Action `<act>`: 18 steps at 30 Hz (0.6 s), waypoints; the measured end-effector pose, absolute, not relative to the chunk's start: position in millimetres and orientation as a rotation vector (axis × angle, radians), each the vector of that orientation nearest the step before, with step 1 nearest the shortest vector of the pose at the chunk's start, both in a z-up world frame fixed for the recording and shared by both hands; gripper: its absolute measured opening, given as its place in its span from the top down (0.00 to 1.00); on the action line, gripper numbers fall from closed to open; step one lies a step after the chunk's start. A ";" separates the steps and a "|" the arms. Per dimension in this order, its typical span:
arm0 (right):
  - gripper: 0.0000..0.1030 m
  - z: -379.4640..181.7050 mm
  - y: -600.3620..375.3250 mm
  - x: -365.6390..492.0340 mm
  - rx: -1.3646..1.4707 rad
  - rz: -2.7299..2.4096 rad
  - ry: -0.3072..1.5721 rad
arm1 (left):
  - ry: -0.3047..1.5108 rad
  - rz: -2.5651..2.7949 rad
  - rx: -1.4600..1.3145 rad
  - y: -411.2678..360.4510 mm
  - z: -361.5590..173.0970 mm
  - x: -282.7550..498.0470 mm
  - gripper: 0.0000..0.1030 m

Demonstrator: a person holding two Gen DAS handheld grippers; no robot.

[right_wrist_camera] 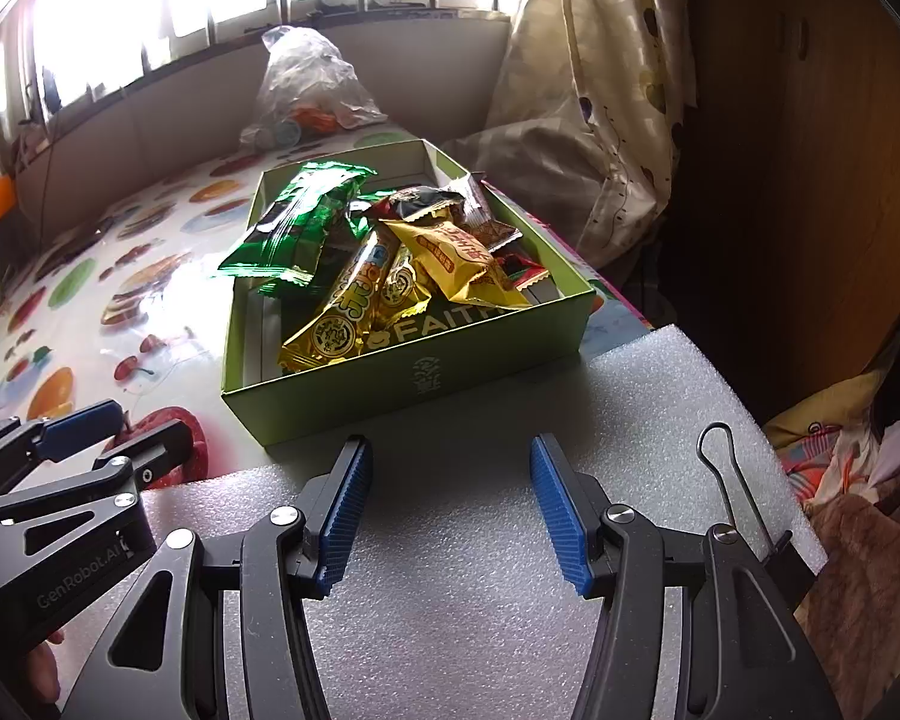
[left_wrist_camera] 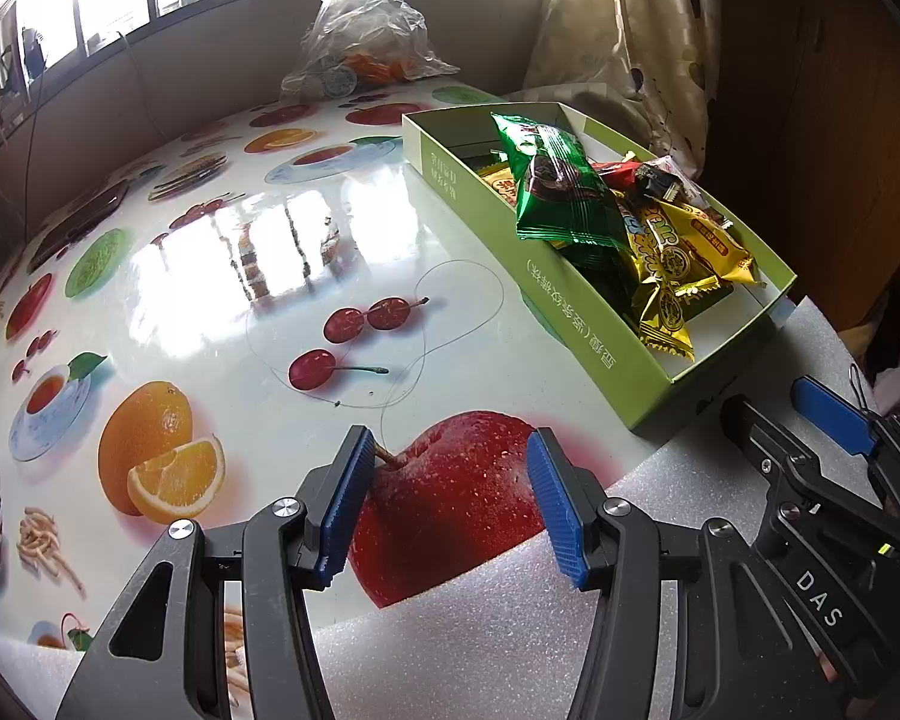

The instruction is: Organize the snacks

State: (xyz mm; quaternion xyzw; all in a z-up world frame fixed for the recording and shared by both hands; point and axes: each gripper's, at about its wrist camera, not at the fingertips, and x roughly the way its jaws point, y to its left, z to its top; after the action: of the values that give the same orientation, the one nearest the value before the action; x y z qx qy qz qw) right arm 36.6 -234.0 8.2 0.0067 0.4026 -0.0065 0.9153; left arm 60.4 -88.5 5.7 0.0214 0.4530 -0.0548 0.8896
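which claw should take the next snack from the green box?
Probably right. The right claw is open and faces the green box head-on; the left claw, also open, points at the tablecloth beside it.

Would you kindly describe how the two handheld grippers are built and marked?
Both the left gripper and right gripper have black frames with silver pivot screws and ribbed blue pads on the jaws. One body reads "DAS", the other "GenRobot.AI".

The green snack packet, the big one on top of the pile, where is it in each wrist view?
Left wrist: green snack packet lies right of centre, upper half, atop the pile in the green box.
Right wrist: green snack packet lies left of centre, upper half, overhanging the box's left wall.
Shared landmark: the clear plastic bag by the window, behind the box.
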 end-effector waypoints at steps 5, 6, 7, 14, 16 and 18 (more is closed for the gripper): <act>0.47 8.2 -234.3 36.6 0.014 -0.013 0.828 | 0.941 -0.114 0.044 -88.2 5.8 60.4 0.47; 0.47 8.2 -234.2 36.5 0.014 -0.013 0.828 | 0.941 -0.115 0.044 -88.2 5.7 60.4 0.47; 0.47 8.2 -234.3 36.5 0.014 -0.013 0.828 | 0.941 -0.114 0.044 -88.2 5.8 60.4 0.47; 0.47 7.9 -233.9 36.0 0.013 -0.013 0.828 | 0.941 -0.114 0.045 -88.1 5.8 60.3 0.47; 0.47 7.7 -233.7 35.7 0.013 -0.013 0.827 | 0.940 -0.115 0.045 -87.8 5.8 60.3 0.47; 0.47 8.0 -235.1 36.4 0.014 -0.013 0.826 | 0.940 -0.114 0.044 -88.2 5.7 60.2 0.47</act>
State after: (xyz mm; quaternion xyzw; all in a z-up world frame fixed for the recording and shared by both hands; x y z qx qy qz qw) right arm 36.4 -235.1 8.0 0.0069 0.4012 -0.0064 0.9159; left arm 60.2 -88.2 5.7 0.0214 0.4527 -0.0551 0.8897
